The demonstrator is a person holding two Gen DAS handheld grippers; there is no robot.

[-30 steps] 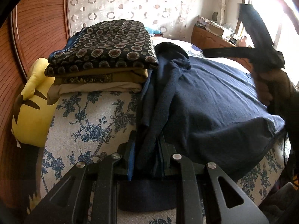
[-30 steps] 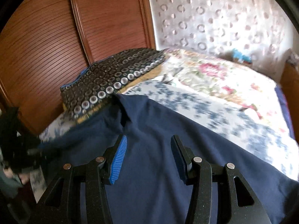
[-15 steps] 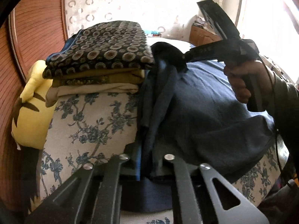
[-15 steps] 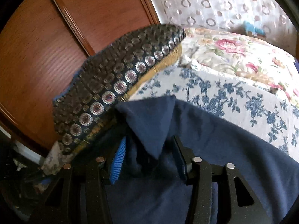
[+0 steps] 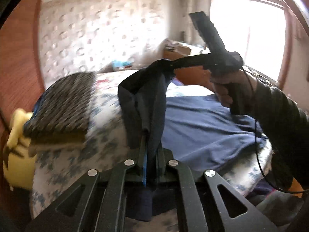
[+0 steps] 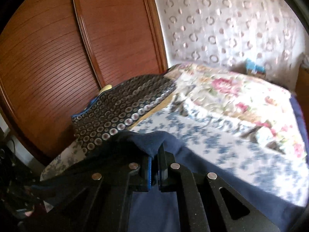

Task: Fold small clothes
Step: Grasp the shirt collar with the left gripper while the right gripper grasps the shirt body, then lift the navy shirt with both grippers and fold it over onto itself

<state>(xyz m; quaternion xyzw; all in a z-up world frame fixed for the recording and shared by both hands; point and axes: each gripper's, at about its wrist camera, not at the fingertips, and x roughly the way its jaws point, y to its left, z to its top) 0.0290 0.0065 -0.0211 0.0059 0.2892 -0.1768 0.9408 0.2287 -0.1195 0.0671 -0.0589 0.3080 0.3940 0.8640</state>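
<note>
A navy blue garment (image 5: 202, 127) lies spread on the bed. My left gripper (image 5: 151, 152) is shut on its near edge, and the cloth rises from there in a dark fold (image 5: 143, 100). My right gripper (image 5: 171, 65) shows in the left wrist view, shut on the far end of that lifted edge, above the bed. In the right wrist view my right gripper (image 6: 154, 154) is shut on a bunched fold of the navy garment (image 6: 150, 145), with more of it spread below.
A stack of folded clothes (image 5: 63, 108) topped with a dark circle-patterned cloth (image 6: 119, 114) sits left on the floral bedspread (image 6: 222, 116). A yellow plush (image 5: 17, 148) lies beside it. A brown slatted wardrobe (image 6: 58, 48) stands behind. A window (image 5: 247, 38) is at the right.
My right gripper has closed on the garment's far edge and lifted it. Both grippers have risen, pulling the edge up off the bed into a hanging fold.
</note>
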